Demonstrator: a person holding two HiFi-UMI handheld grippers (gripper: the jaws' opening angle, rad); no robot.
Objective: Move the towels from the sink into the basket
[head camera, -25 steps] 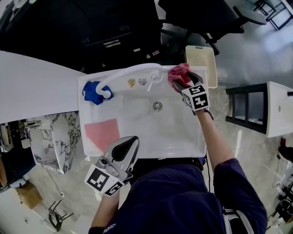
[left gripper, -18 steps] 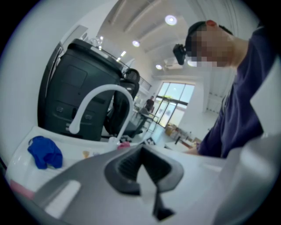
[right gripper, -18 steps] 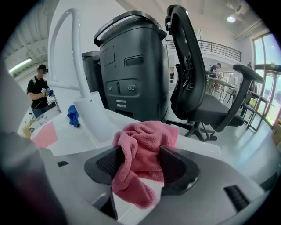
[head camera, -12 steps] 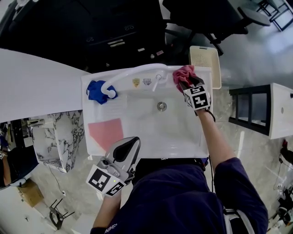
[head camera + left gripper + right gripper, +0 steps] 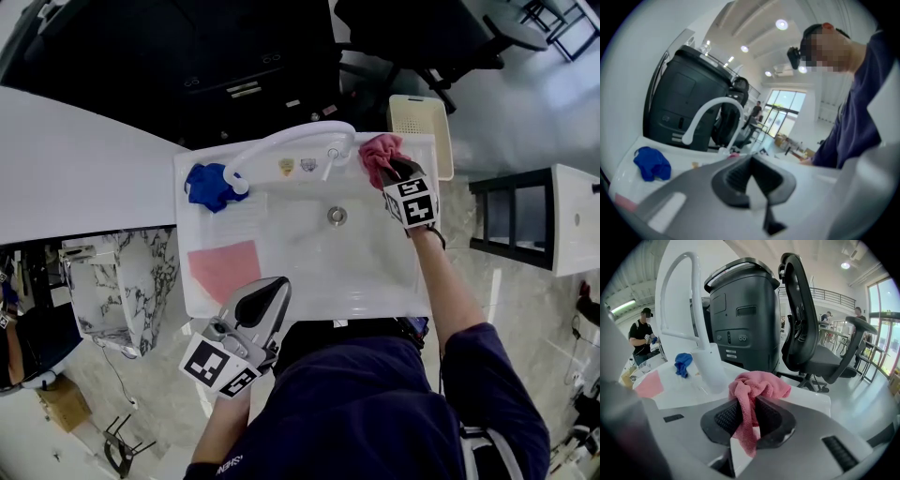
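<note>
Our right gripper (image 5: 749, 417), upper right in the head view, has just been closing its jaws, and they now pinch the red towel (image 5: 758, 386) bunched between them on the sink (image 5: 300, 305) corner, near the basket (image 5: 419, 118). Our left gripper (image 5: 751, 182), lower left, is clenched on nothing.

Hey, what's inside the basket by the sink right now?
In the head view the basket shows only its perforated floor, no towel in it. The corner nearest the red towel is covered by that towel, so that bit can't be checked.
</note>
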